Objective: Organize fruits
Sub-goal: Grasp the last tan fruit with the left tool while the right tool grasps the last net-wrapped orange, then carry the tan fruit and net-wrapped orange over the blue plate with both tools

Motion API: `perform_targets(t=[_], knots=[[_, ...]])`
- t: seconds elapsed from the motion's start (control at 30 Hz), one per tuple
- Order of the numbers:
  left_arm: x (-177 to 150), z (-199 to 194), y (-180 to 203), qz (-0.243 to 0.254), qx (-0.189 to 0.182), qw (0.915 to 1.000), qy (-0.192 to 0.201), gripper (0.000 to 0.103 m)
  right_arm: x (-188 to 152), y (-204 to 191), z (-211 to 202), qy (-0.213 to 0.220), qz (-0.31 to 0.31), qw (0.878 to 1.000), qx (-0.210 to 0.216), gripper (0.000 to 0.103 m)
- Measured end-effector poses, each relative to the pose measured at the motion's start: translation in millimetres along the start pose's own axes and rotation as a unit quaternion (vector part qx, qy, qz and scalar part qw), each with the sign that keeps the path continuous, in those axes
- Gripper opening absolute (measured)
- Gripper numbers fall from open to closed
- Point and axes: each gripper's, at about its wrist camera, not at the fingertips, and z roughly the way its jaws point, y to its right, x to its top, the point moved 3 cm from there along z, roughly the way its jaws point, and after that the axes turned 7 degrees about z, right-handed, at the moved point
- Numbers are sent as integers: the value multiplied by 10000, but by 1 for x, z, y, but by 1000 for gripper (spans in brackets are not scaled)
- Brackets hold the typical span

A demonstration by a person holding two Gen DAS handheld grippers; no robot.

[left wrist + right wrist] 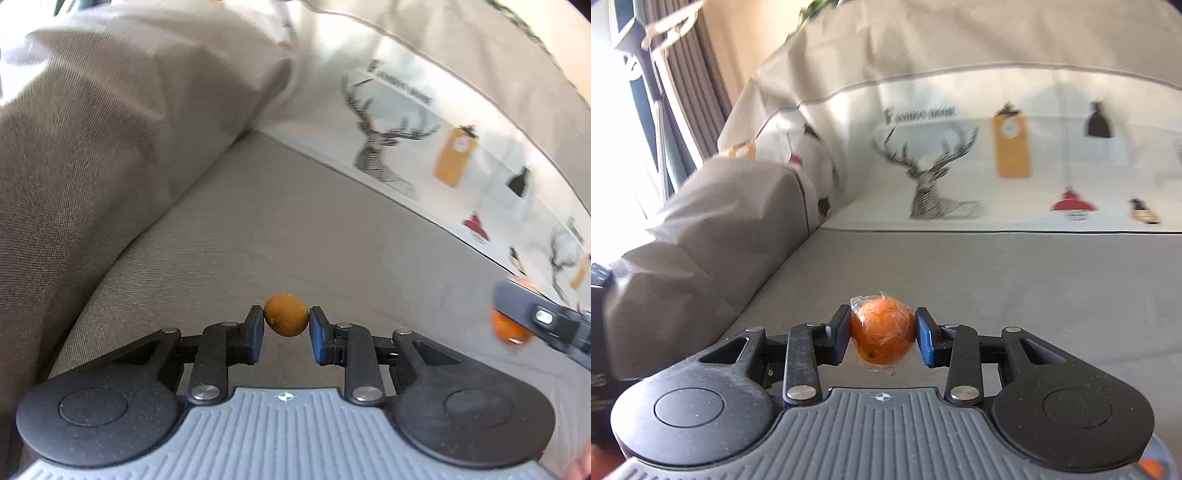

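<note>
Slippage is the main risk in both grips. The left tongs (286, 322) are clenched on a small brown round fruit (286, 315), held only by its two sides between the blue pads (255, 338), above the grey sofa seat (280, 221). Being round and gripped across a narrow band, the fruit would likely roll out if the pressure eased or the tongs tilted sharply, and then run along the seat toward the armrest (122, 122). The right tongs (882, 334) are clamped on an orange wrapped in clear film (882, 338), also held above the seat. The film looks slick and wrinkled, so the pads may be gripping wrapper more than fruit, and the orange could slide inside it and drop. In the left wrist view the right tongs and their orange (508, 328) appear at the right edge, fairly near; a careless swing could knock the two together. No bowl or basket shows in either view, so the destination cannot be judged.

Count: two tongs, both loaded; one brown fruit; one wrapped orange; one sofa with a printed cover (960, 147) on its back. An orange blur at the bottom right of the right wrist view cannot be identified.
</note>
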Motion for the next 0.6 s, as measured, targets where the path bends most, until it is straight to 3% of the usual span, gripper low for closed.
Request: perform_targets(t=[0.2,0.37,0.6], knots=[[-12,-46,29,577,-503,9954,568,29,-8,17,-88,391,99,9990,-170,39],[-33,-85,54,917,-1118,9851,933,29,-34,38,-149,609,288,9970,-383,39],[-70,-110,82,1306,-1565,9757,803,29,-71,76,-194,613,541,9937,-760,39]])
